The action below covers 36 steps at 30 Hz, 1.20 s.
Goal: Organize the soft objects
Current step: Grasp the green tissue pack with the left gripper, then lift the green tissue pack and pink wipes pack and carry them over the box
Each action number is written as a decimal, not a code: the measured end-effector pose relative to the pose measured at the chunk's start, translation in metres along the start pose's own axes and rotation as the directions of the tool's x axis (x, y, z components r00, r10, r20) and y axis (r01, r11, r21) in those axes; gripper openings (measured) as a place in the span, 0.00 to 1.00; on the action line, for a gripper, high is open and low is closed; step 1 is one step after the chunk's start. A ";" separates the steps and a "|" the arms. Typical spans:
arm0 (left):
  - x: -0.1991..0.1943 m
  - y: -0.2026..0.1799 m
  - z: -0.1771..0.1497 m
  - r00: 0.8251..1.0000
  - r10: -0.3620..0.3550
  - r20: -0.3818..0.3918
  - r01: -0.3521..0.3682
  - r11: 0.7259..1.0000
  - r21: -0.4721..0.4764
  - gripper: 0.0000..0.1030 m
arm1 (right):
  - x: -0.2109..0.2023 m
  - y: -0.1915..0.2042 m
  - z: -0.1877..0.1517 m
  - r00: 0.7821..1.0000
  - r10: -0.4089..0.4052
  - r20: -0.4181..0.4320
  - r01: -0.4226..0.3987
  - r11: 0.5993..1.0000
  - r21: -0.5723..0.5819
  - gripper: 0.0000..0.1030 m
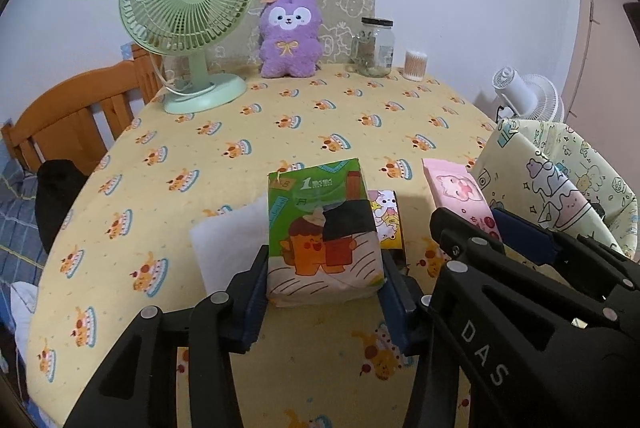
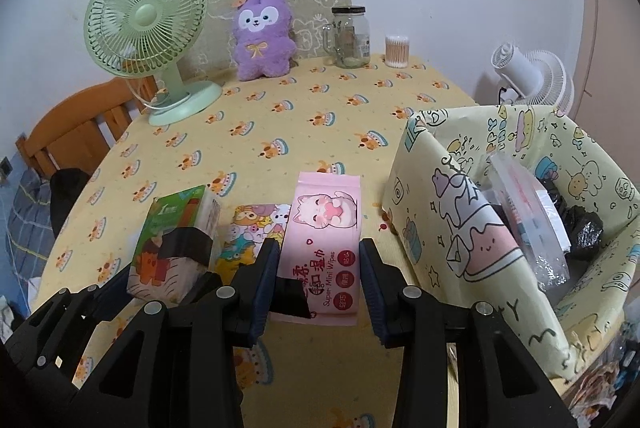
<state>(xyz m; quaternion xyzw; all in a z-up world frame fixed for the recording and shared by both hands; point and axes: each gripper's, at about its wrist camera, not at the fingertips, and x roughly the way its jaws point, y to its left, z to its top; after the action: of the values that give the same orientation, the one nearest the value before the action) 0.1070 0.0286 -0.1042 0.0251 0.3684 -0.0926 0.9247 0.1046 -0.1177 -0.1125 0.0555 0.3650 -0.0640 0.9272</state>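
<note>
Where readable, wipes pack (image 2: 324, 240) says "Super Mini Wipes".

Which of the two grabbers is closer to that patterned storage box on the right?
The right gripper, holding the pink wet wipes pack right beside the patterned box. The left gripper is farther away, clamping the green tissue pack.

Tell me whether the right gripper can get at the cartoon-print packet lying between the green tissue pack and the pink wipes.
Probably not yet: the right gripper is shut on the pink wipes.
</note>
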 end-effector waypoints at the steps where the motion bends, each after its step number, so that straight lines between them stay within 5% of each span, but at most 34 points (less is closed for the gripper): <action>1: -0.004 0.000 0.000 1.000 0.004 0.006 -0.004 1.000 0.000 0.49 | -0.002 0.001 0.000 1.000 0.000 0.004 0.000 1.000 -0.001 0.42; 36: -0.100 -0.030 0.028 0.981 0.021 0.192 -0.021 1.000 -0.001 0.49 | -0.108 -0.013 0.031 0.982 0.040 0.186 -0.032 0.998 -0.047 0.42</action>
<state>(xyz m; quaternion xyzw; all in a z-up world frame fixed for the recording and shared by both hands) 0.0491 0.0115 -0.0146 0.0204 0.2773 -0.0852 0.9568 0.0448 -0.1265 -0.0171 0.0356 0.2766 -0.0440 0.9593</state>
